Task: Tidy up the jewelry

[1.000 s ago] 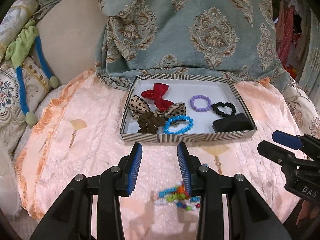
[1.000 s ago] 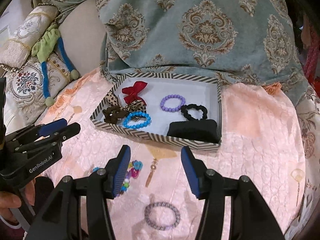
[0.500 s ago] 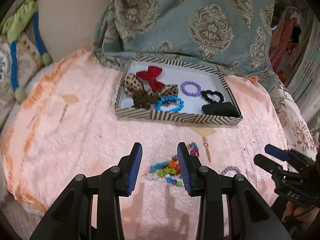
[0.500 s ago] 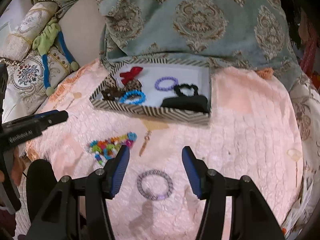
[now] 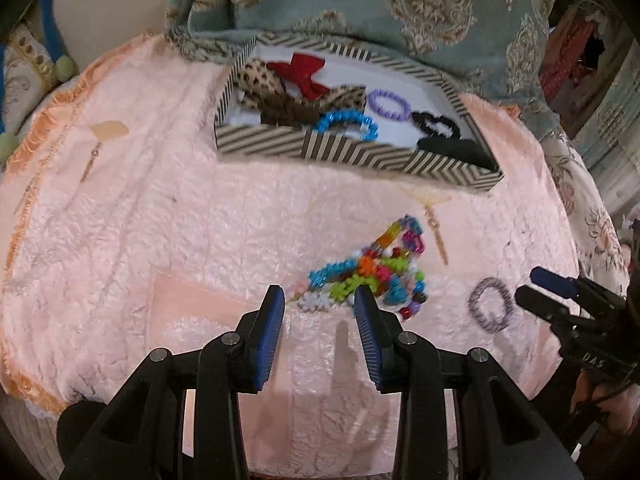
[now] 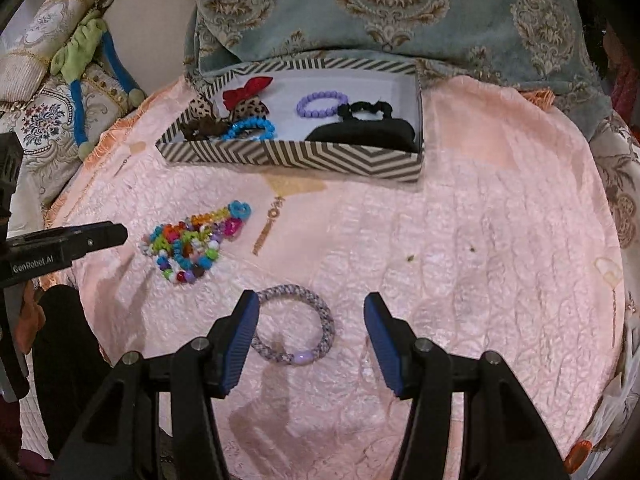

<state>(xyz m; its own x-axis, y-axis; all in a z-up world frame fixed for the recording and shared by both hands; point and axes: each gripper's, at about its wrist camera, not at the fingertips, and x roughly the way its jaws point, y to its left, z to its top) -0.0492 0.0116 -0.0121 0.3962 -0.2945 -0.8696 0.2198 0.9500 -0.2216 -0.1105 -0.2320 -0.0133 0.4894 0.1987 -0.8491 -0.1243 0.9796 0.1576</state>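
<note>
A striped box (image 5: 340,152) (image 6: 288,156) on the pink cloth holds a red bow (image 5: 304,74), leopard bows, a blue bead bracelet (image 6: 250,130), a purple bracelet (image 6: 322,104) and black scrunchies. A heap of multicoloured bead bracelets (image 5: 372,272) (image 6: 192,246) lies in front of the box. My left gripper (image 5: 320,300) is open and empty just before that heap. A grey-lilac hair tie (image 6: 294,330) (image 5: 490,308) lies flat on the cloth. My right gripper (image 6: 312,308) is open and empty, its left finger beside the tie.
A teal patterned cushion (image 6: 380,12) lies behind the box. Embroidered pillows and a green-and-blue tassel cord (image 6: 80,60) sit at the left. The pink cloth (image 6: 500,240) drops off at its rounded edges.
Both grippers have pulled back from the box and lowered toward the cloth. The left now faces the bead heap; the right now sits over the grey-lilac tie.
</note>
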